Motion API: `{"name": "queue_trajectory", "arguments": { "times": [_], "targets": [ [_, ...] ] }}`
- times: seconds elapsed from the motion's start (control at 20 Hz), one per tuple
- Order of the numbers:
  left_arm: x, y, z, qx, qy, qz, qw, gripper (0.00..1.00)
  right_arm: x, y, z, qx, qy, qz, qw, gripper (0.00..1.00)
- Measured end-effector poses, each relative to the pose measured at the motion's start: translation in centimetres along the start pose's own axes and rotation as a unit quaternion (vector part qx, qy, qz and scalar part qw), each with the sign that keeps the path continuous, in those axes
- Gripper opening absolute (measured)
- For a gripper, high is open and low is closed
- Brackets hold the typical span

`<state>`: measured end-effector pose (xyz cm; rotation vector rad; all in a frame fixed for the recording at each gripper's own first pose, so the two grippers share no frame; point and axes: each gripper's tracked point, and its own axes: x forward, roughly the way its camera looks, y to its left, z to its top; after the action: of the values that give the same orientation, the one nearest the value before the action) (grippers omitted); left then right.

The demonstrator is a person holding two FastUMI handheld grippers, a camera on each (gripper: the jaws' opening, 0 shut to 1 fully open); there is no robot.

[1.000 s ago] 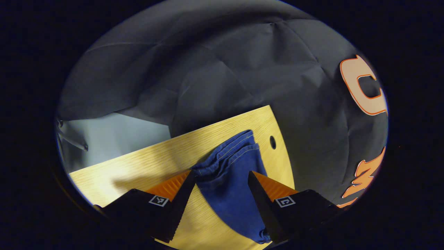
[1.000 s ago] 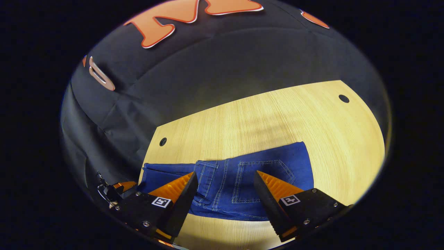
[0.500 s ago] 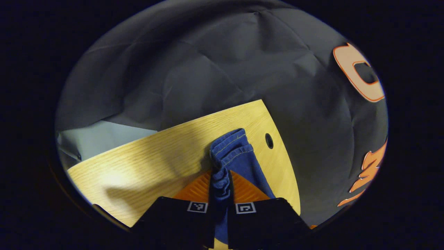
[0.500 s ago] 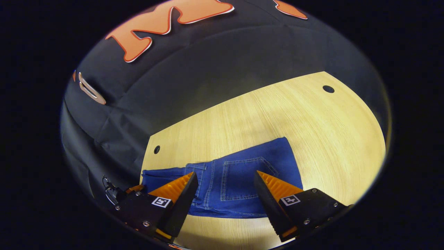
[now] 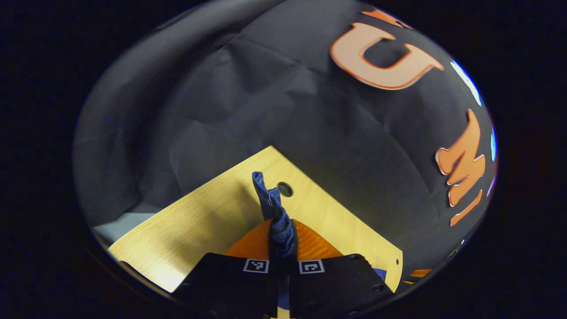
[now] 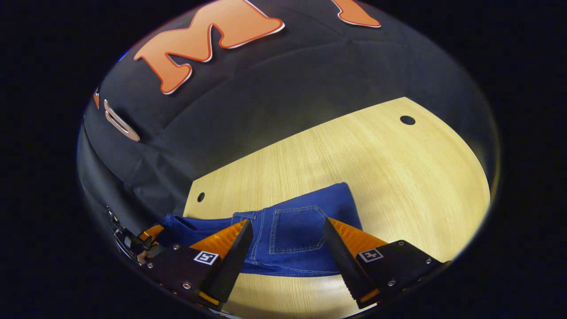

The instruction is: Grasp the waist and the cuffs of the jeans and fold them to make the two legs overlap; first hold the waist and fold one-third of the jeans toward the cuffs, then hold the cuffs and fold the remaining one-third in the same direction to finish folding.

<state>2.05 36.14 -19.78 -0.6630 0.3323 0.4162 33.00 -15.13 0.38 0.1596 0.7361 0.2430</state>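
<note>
Your left tool (image 5: 282, 248): fingers closed on a bunched cuff end of the jeans (image 5: 272, 210), now raised off the worktop (image 5: 199, 221); a second ago it was open around flat denim. Your right tool (image 6: 288, 241): fingers spread wide, holding nothing, above the jeans' waist and back pocket (image 6: 294, 223), which lies flat ahead, slightly nearer than before.

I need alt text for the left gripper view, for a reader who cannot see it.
The left gripper, its orange fingers shut, pinches a bunched strip of blue jeans that sticks out past the fingertips. Beyond it lies a pale wooden table with a small round hole, against the booth's black cloth wall.
</note>
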Motion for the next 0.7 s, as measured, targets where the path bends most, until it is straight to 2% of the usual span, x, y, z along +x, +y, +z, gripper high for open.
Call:
{"name": "queue_trajectory", "arguments": {
  "times": [0.2,0.25,0.35,0.5,0.7],
  "targets": [
    [-3.9,-10.1,0.7,0.033,-0.019,-0.064,0.997,0.1,-3.6,-2.8,3.0,0.019,-0.042,0.006,0.999,0.99],
    [-4.6,-14.0,0.2,0.037,-0.021,-0.085,0.995,0.1,-4.8,-4.0,4.2,0.021,-0.056,0.005,0.998,0.99],
    [-5.1,-19.0,-0.9,0.045,-0.022,-0.114,0.992,0.1,-6.6,-5.6,5.9,0.015,-0.08,0.001,0.997,0.98],
    [-6.0,-25.7,-4.1,0.062,-0.008,-0.15,0.987,0.1,-9.5,-8.0,7.8,0.009,-0.106,-0.001,0.994,0.98],
    [-5.2,-34.5,-11.2,0.085,0.029,-0.182,0.979,0.1,-12.5,-10.9,9.2,0.026,-0.122,0.007,0.992,0.98]
  ]
}}
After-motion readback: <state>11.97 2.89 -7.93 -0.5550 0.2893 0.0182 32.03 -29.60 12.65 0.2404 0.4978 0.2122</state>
